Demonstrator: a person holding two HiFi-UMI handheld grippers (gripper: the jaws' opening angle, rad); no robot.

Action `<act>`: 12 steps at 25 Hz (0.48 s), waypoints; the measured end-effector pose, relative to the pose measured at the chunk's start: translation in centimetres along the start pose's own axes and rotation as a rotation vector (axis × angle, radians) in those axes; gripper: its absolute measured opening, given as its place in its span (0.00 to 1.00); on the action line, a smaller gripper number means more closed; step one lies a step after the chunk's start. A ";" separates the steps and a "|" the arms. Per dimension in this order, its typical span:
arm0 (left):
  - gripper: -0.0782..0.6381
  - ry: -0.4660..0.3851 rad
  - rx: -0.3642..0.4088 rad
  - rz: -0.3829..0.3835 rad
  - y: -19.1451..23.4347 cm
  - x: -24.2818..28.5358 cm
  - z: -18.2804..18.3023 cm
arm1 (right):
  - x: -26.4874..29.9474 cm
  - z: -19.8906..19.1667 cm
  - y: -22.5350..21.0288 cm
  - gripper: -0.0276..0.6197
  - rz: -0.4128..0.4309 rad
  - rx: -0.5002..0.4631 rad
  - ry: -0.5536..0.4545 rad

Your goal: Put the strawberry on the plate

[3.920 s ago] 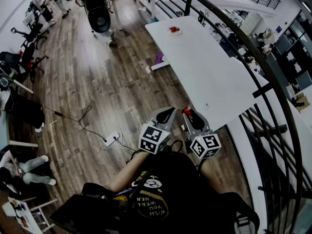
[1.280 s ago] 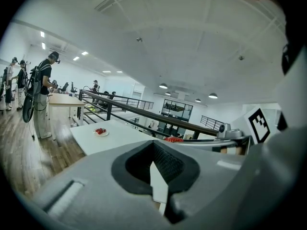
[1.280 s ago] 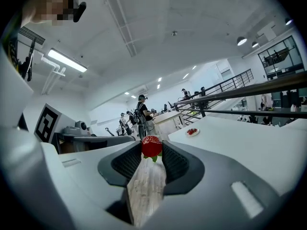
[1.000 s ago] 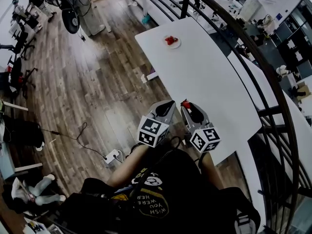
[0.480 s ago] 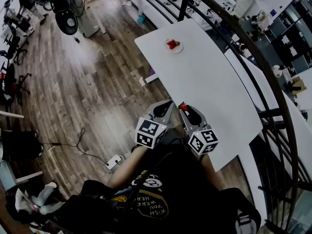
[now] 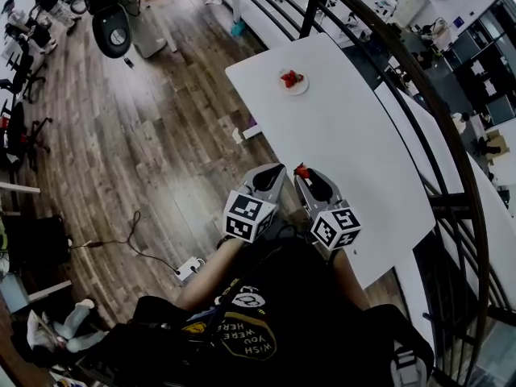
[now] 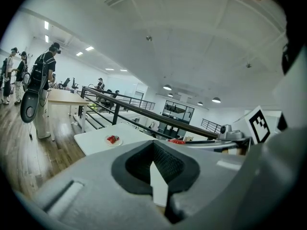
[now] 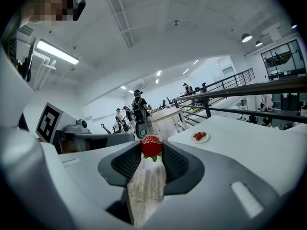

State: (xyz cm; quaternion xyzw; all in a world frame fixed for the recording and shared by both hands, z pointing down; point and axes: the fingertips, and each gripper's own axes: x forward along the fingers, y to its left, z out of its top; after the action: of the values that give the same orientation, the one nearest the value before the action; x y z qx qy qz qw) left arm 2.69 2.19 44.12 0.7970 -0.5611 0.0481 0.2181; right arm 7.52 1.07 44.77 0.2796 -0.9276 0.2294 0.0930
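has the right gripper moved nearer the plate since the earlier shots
Yes. In the head view the right gripper, shut on the strawberry, has advanced along the white table toward the plate at its far end.

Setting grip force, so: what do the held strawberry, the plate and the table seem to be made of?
Strawberry: glossy, evenly red with a stiff green leaf, probably a plastic model, though real fruit isn't ruled out. Plate: smooth white, ceramic or plastic; too far away to tell. Table: flat matte white top, likely laminate.
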 end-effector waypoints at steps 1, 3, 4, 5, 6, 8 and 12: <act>0.11 0.000 0.005 0.002 0.3 0.4 0.4 | 0.5 0.4 -0.4 0.26 0.003 0.002 -0.002; 0.11 0.000 0.017 0.007 0.9 1.5 1.3 | 1.4 1.2 -1.5 0.26 0.007 0.005 -0.008; 0.11 0.001 0.022 0.008 1.2 2.0 1.7 | 1.9 1.6 -2.0 0.26 0.008 0.008 -0.011; 0.11 0.001 0.026 0.009 1.5 2.5 2.2 | 2.3 2.0 -2.5 0.26 0.010 0.012 -0.015; 0.11 0.000 0.031 0.008 1.7 3.1 2.6 | 2.7 2.4 -3.0 0.26 0.012 0.014 -0.021; 0.11 -0.002 0.045 0.004 2.1 4.5 3.4 | 3.4 3.2 -4.1 0.26 0.014 0.011 -0.032; 0.11 0.014 0.070 -0.001 2.7 7.5 3.8 | 4.7 4.3 -6.5 0.26 0.011 0.013 -0.037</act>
State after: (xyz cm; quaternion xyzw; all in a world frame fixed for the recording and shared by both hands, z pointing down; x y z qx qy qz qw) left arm 2.37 -6.59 43.90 0.8040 -0.5571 0.0733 0.1943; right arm 7.06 -8.04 44.85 0.2794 -0.9291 0.2310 0.0729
